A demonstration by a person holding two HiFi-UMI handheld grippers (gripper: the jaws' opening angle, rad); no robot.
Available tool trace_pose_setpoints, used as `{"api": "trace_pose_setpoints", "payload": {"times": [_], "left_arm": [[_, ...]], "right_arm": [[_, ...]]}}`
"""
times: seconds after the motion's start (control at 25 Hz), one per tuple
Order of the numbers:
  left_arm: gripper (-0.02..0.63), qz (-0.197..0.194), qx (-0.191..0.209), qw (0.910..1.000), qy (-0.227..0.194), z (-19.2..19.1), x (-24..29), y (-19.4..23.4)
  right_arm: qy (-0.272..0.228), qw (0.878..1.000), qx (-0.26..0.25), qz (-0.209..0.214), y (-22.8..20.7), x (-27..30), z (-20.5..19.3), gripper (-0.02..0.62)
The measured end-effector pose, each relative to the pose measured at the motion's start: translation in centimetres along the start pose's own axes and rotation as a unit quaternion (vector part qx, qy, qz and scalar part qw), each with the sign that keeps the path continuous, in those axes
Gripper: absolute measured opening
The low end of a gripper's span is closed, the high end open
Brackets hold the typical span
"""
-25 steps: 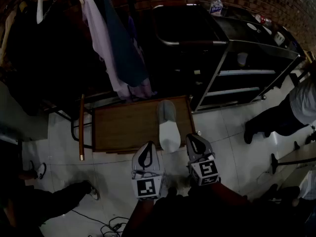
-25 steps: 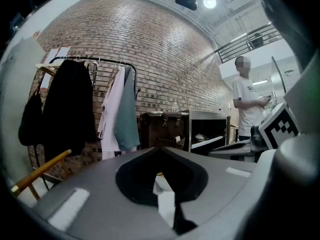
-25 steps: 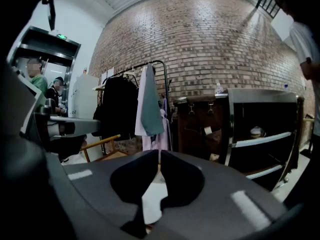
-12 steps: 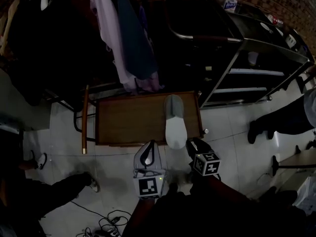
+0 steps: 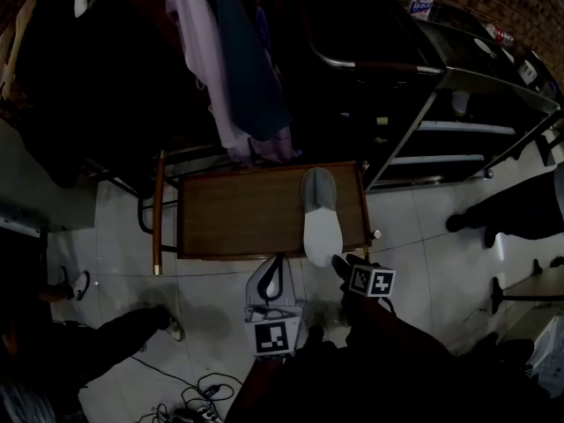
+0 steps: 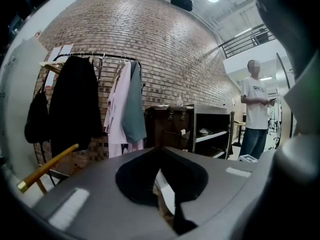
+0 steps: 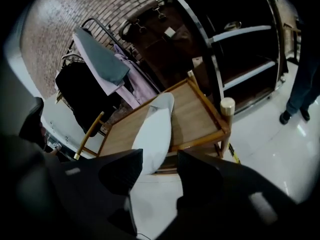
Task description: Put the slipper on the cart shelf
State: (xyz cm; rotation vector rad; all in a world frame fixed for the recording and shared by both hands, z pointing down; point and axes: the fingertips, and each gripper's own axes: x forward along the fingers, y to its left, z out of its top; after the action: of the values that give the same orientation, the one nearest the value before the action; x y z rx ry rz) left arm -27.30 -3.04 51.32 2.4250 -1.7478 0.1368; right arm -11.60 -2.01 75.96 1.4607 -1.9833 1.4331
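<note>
Reading from the left, the left gripper (image 5: 279, 258) hangs over the floor just off the shelf's near edge, jaws together and holding nothing. The slipper (image 5: 321, 218) lies sole-up along the right edge of the wooden cart shelf (image 5: 238, 210), its near end overhanging the near edge. The right gripper (image 7: 159, 155) is just behind that end, jaws opening wide with neither pad touching the slipper. The placement therefore appears done, leaving only withdrawal and perhaps a push further on.
</note>
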Motion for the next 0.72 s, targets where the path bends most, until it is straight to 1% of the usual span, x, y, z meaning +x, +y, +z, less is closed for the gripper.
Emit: {"api": "trace_pose_setpoints", "payload": {"times": [0.12, 0.36, 0.56, 0.64, 0.72], "left_arm": [[0.015, 0.001, -0.001, 1.0000, 0.000, 0.1, -0.1, 0.2], [0.015, 0.005, 0.001, 1.0000, 0.001, 0.2, -0.1, 0.6], [0.015, 0.007, 0.004, 1.0000, 0.004, 0.0, -0.1, 0.9], [0.015, 0.007, 0.003, 0.9999, 0.006, 0.0, -0.1, 0.9], [0.015, 0.007, 0.003, 1.0000, 0.007, -0.1, -0.1, 0.9]], "right_arm": [[0.008, 0.999, 0.031, 0.023, 0.6, 1.1, -0.3, 0.216], [0.021, 0.998, 0.067, 0.011, -0.2, 3.0, -0.7, 0.218], [0.029, 0.995, 0.090, 0.023, 0.2, 3.7, -0.5, 0.213], [0.032, 0.995, 0.094, 0.022, 0.1, 3.9, -0.6, 0.196], [0.035, 0.994, 0.098, 0.025, 0.4, 3.9, -0.7, 0.156]]}}
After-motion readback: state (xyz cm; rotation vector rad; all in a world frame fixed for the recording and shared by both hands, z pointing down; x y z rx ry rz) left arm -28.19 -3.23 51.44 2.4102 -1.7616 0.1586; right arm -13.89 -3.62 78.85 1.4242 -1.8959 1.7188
